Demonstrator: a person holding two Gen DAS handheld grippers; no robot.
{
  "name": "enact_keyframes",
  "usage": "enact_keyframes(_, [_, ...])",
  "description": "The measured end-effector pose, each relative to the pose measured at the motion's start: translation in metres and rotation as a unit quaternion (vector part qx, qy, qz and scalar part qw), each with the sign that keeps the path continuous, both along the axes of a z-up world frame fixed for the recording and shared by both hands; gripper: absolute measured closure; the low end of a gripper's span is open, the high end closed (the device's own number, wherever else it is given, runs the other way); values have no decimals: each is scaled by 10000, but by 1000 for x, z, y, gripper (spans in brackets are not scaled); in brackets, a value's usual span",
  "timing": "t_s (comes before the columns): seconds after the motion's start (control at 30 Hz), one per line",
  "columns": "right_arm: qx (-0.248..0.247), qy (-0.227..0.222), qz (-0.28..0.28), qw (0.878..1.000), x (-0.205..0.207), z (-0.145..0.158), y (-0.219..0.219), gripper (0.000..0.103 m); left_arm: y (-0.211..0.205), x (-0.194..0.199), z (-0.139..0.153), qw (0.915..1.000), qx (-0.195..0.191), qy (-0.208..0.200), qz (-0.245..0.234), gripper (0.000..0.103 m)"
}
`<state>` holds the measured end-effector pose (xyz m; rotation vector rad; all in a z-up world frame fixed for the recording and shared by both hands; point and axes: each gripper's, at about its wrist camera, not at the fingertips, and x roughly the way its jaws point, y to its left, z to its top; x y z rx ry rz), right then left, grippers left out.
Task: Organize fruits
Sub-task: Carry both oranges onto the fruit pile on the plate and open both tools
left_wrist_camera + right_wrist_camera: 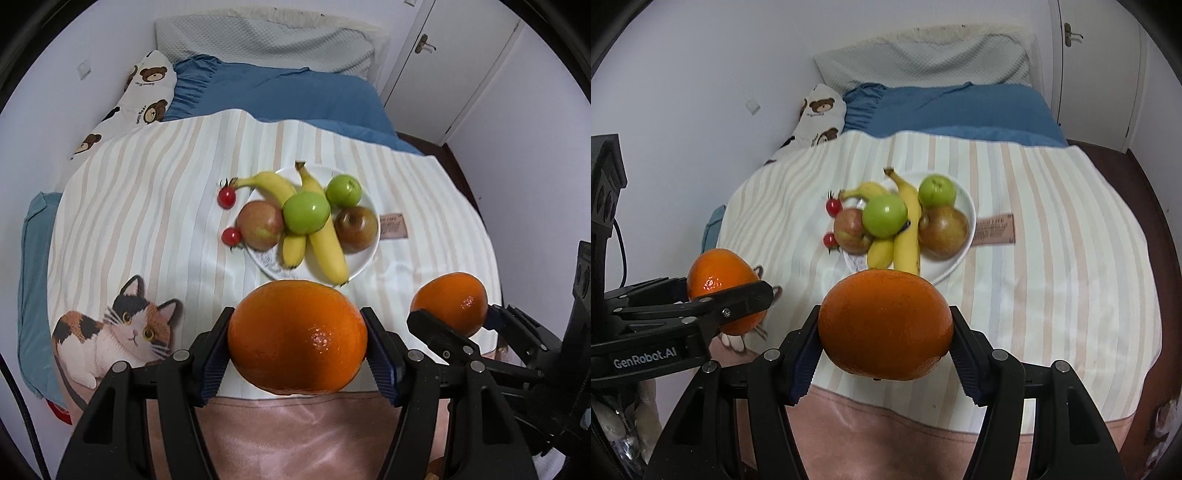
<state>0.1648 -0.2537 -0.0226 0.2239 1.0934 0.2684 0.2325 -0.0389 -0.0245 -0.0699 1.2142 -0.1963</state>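
Observation:
My left gripper is shut on an orange, held above the near edge of the striped blanket. My right gripper is shut on a second orange; this orange also shows in the left wrist view, and the left one in the right wrist view. Ahead, a white plate holds two bananas, two green apples, a red apple and a brownish apple. Two cherry tomatoes lie on the blanket left of the plate.
The plate sits on a striped blanket with a cat picture, spread over a bed. A bear-print pillow and a blue cover lie beyond. White walls flank the bed; a door stands at the far right.

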Motion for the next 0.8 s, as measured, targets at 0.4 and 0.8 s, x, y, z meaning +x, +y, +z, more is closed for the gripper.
enact_keyframes(0.4, [-8, 146, -83, 9999, 68, -31, 1, 37, 12, 97, -11, 9992, -181, 351, -8, 40])
enact_keyframes(0.8, [-133, 619, -291, 9976, 118, -97, 8, 37, -24, 199, -65, 9941, 82, 969, -473, 40])
